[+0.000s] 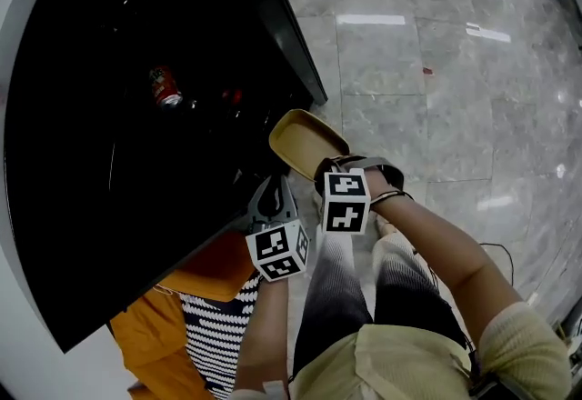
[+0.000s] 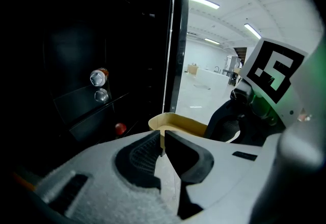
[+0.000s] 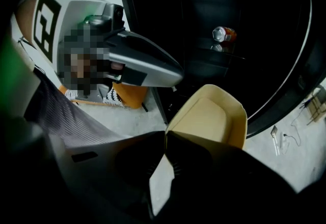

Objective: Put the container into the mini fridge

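My right gripper (image 3: 165, 139) is clamped on the near rim of the tan container (image 1: 305, 139), which it holds in the air at the centre of the head view, open side up. The container is just outside the lower right corner of the black mini fridge (image 1: 91, 207), not inside it. The fridge fills the upper left of the frame, its interior dark, with a red can (image 1: 165, 87) lying on a shelf inside. My left gripper (image 2: 163, 139) sits just below and left of the container with its jaws drawn together. A sliver of tan shows in the slit between them, and I cannot tell whether they touch the rim. Grey marble floor (image 1: 436, 116) fills the right side.
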Available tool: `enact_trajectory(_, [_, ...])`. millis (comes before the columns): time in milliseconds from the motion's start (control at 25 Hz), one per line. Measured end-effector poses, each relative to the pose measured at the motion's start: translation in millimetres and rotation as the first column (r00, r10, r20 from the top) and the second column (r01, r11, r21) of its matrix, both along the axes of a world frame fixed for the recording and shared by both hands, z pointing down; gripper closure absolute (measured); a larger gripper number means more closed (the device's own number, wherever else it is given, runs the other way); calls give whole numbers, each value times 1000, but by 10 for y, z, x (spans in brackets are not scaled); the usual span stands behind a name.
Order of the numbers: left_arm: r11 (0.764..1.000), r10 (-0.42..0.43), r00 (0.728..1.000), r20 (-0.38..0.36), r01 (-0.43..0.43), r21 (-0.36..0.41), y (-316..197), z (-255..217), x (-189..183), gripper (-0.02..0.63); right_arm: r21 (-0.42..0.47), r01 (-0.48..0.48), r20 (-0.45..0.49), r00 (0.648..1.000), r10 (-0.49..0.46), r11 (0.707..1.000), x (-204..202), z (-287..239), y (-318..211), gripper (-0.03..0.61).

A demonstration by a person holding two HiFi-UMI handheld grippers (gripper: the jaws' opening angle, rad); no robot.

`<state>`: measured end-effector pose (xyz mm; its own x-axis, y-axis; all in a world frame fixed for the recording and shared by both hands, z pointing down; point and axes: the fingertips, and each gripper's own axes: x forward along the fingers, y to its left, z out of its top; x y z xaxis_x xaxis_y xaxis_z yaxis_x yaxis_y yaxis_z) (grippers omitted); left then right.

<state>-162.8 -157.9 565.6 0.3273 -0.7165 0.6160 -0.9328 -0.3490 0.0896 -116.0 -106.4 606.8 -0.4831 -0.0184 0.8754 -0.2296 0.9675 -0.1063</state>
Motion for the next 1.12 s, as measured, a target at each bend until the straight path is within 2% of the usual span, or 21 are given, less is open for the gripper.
enact_trajectory(480, [999, -25, 1000, -15, 25, 33, -297, 204, -110, 589, 67, 35, -15, 999, -34, 997, -152, 220, -405, 543])
enact_trajectory(880, [999, -9, 1000, -30, 10, 50, -476, 343, -149, 588, 120, 89, -19, 996, -87, 989, -330, 330, -682, 543])
enact_trajectory(1120, [998, -42, 999, -31, 43, 49, -534, 389, -225, 589, 164, 118, -35, 993, -114, 979, -441, 406, -868, 543])
